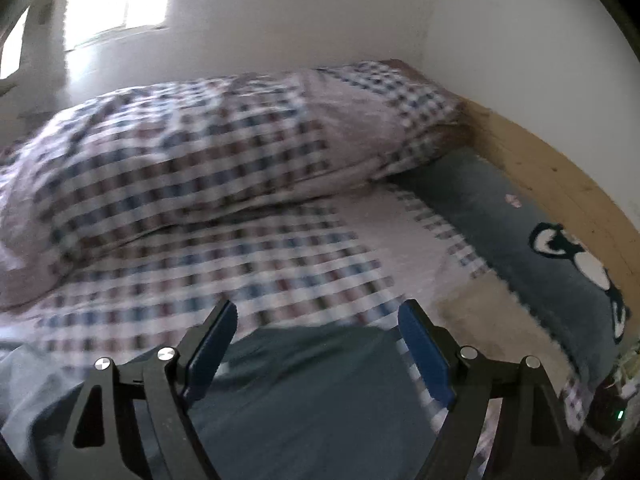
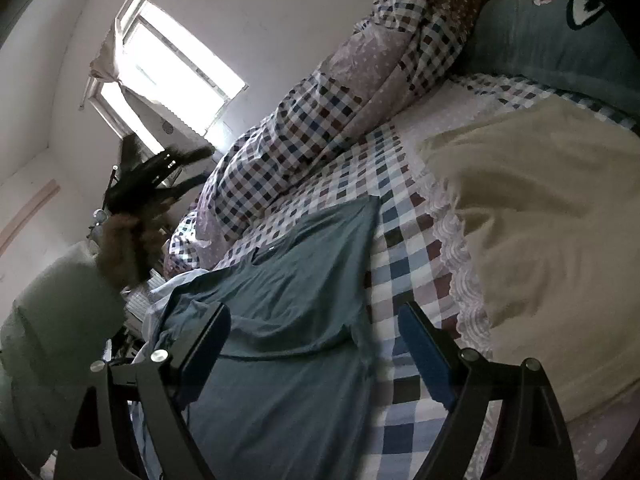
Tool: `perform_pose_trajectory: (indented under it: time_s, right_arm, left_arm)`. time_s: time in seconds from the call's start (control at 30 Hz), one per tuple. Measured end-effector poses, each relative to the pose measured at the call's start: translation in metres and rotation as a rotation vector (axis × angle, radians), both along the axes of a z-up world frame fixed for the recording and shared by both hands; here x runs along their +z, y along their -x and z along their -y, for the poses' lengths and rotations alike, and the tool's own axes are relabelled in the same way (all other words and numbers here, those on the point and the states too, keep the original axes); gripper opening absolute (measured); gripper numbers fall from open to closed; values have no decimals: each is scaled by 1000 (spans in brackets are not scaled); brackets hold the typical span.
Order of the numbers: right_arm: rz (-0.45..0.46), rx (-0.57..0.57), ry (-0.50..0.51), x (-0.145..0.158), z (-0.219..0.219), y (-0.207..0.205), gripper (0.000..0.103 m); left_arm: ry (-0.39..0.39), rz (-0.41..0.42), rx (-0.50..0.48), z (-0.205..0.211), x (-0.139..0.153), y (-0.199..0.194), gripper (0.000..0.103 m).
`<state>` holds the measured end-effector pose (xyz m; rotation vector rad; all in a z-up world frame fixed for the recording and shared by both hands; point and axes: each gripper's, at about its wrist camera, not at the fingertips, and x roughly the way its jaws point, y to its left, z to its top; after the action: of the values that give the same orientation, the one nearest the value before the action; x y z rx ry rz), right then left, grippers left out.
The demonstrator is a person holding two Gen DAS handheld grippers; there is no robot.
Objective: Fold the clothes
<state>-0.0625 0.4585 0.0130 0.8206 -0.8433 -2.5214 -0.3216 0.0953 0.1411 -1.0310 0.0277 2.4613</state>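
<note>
A dark teal garment (image 2: 288, 280) lies spread on the checked bed sheet (image 2: 400, 248); it also shows in the left wrist view (image 1: 304, 392) just under my fingers. My left gripper (image 1: 318, 312) is open and empty above the garment's far edge; it also shows blurred in the right wrist view (image 2: 160, 176), raised at the left. My right gripper (image 2: 314, 316) is open and empty, hovering over the garment's near part. Light blue cloth (image 2: 160, 292) shows at the garment's left side.
A rolled checked duvet (image 1: 192, 160) lies along the wall side of the bed. A cream blanket with lace trim (image 2: 540, 220) lies to the right. A teal cushion (image 1: 520, 232) rests against the wooden bed board (image 1: 560, 176). A window (image 2: 168, 64) is at the left.
</note>
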Motion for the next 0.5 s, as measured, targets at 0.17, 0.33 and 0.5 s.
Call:
perform_pose_trajectory:
  time_s: [0.17, 0.33, 0.5]
  right_arm:
    - [-8, -1, -3, 2, 7, 2, 89]
    - [-7, 13, -35, 2, 19, 7, 89]
    - [-5, 20, -15, -2, 23, 14, 89]
  left_arm:
    - [52, 145, -34, 29, -52, -16, 86]
    - [133, 213, -155, -6, -112, -29, 63]
    - [270, 256, -255, -49, -165, -30, 49]
